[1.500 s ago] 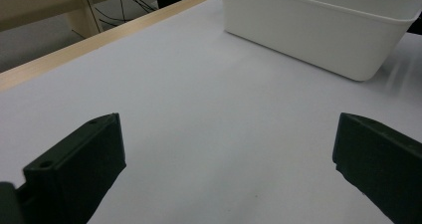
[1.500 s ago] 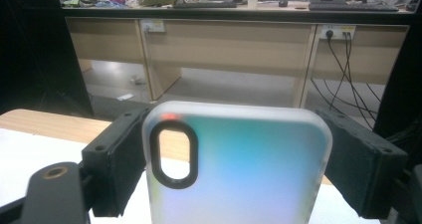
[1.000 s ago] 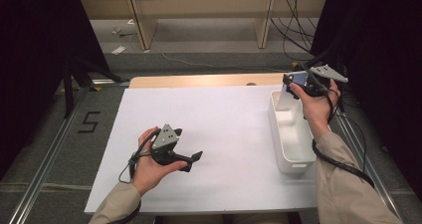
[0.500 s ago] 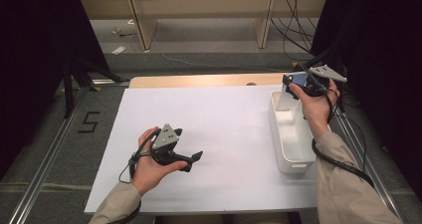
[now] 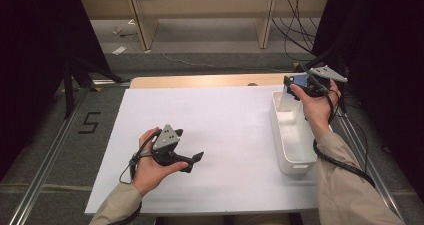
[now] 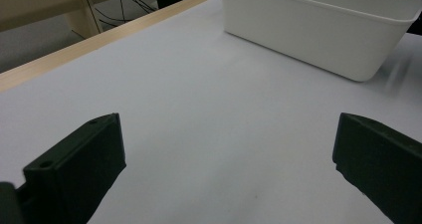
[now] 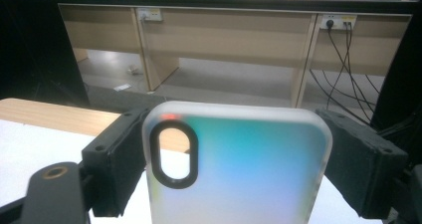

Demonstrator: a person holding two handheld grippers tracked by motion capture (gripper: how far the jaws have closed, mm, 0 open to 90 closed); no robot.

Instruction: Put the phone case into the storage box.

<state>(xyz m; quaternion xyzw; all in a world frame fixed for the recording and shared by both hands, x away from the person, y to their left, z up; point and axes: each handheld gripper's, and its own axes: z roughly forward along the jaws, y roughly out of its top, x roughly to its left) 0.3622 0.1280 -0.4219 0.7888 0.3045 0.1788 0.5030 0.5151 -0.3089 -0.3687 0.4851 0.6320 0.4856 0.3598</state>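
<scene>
left gripper [image 5: 192,160]: nearest the person, resting low on the white sheet [image 5: 210,135], jaws spread wide with bare sheet between them. Released, idle.
sheet ahead of left gripper: open and flat out to the bin wall [image 6: 318,35]; tan table edge [image 6: 99,40] runs off to one side beyond it.
right gripper [image 5: 289,85]: farther out, held up over the far end of the bin [image 5: 292,135], clamped across the width of a phone case [image 7: 239,164]. Both pads press on its side edges in the right gripper view.
case: frosted, pale blue-green back, oval camera cutout [image 7: 174,154] toward one side near its top edge. It stands upright between the jaws, top edge above the pad tops, lower part out of frame. In the high view it hangs just above the bin's far end, not yet inside.
step, my read: drop the case into the bin.
how to do it well: lower straight down until the case's lower edge is below the rim, keep it clear of the far wall, then open. Release low so it doesn't bounce or tip out. Tilting it along the bin's length first should let it lie flat.
risk: grip is on smooth edges only; a quick wrist turn could let it slip.
beyond: floor, desk legs and cables behind the table, not in the way.
</scene>
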